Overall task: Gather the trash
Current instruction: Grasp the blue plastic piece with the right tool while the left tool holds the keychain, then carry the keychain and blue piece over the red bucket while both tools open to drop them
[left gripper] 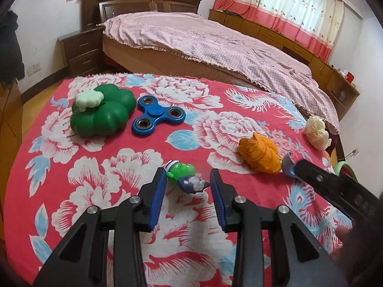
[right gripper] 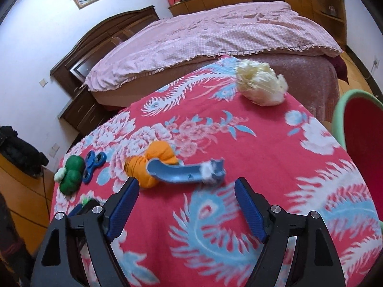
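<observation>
A red flowered cloth (left gripper: 119, 167) covers the table. My left gripper (left gripper: 188, 179) is open, its jaws on either side of a small green and blue toy figure (left gripper: 186, 175) lying on the cloth. My right gripper (right gripper: 186, 189) is open and empty, just short of a blue plastic shoehorn-like piece (right gripper: 184, 171) with a white scrap on it. An orange crumpled wad (right gripper: 153, 165) lies behind that piece; it also shows in the left wrist view (left gripper: 261, 154). A cream crumpled paper ball (right gripper: 261, 86) lies at the far edge of the cloth, and also shows in the left wrist view (left gripper: 316, 129).
A green toy with a white lump (left gripper: 103, 112) and a blue fidget spinner (left gripper: 155, 117) lie at the far left. A green-rimmed red bin (right gripper: 359, 138) stands off the table's right edge. A bed (left gripper: 203, 40) and a nightstand (left gripper: 81, 50) stand beyond.
</observation>
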The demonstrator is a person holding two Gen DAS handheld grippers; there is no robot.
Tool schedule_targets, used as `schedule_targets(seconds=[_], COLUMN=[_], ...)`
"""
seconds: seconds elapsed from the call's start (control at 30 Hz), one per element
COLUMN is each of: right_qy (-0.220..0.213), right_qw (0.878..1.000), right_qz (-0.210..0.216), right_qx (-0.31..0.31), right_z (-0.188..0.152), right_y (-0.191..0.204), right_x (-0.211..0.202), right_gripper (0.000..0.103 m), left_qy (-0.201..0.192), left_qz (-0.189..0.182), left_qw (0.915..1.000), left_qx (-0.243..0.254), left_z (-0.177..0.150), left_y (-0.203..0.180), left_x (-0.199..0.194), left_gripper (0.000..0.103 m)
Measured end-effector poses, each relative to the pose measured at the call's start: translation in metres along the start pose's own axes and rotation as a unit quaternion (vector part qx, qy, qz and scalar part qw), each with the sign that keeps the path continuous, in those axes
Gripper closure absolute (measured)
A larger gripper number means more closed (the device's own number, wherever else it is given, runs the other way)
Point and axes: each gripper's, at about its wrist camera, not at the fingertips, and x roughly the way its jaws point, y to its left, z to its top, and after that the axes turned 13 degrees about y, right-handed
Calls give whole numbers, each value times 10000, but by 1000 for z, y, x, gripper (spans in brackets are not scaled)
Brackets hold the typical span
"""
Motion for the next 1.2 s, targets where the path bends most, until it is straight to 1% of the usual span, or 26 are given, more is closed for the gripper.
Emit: schedule_targets(seconds=[0.07, 0.2, 0.3, 0.4, 0.43, 0.47, 0.67, 0.93, 1.2], right_qy=[1, -10, -87, -103, -117, -123, -105, -99, -371], right_qw=[10000, 9996, 9992, 9990, 9990, 9988, 9992, 9995, 9988], right_qz=[-35, -266, -368, -391, -404, -437, -336, -253, -279], right_qx=[-6, -60, -125, -175, -180, -195, -197, -129, 141], right_z=[4, 9, 10, 10, 10, 10, 6, -10, -30], right_y=[5, 11, 13, 13, 13, 12, 7, -12, -48], right_x=[6, 17, 19, 20, 19, 19, 14, -14, -60], right_gripper=[20, 21, 20, 21, 27, 27, 27, 27, 27], left_qy=[3, 2, 2, 3, 3, 2, 14, -30, -108], left_qz=[-32, -37, -35, -34, -35, -36, -69, -143, -175], left_qw=[10000, 10000, 10000, 10000, 10000, 10000, 10000, 9999, 9997], left_qx=[-29, -43, -44, -42, -48, -47, -65, -44, 143], left_z=[0, 0, 0, 0, 0, 0, 0, -3, -7], left_y=[2, 3, 3, 3, 3, 3, 5, 0, -15], left_x=[0, 0, 0, 0, 0, 0, -1, -4, -10], left_gripper=[66, 66, 66, 66, 66, 66, 66, 66, 66])
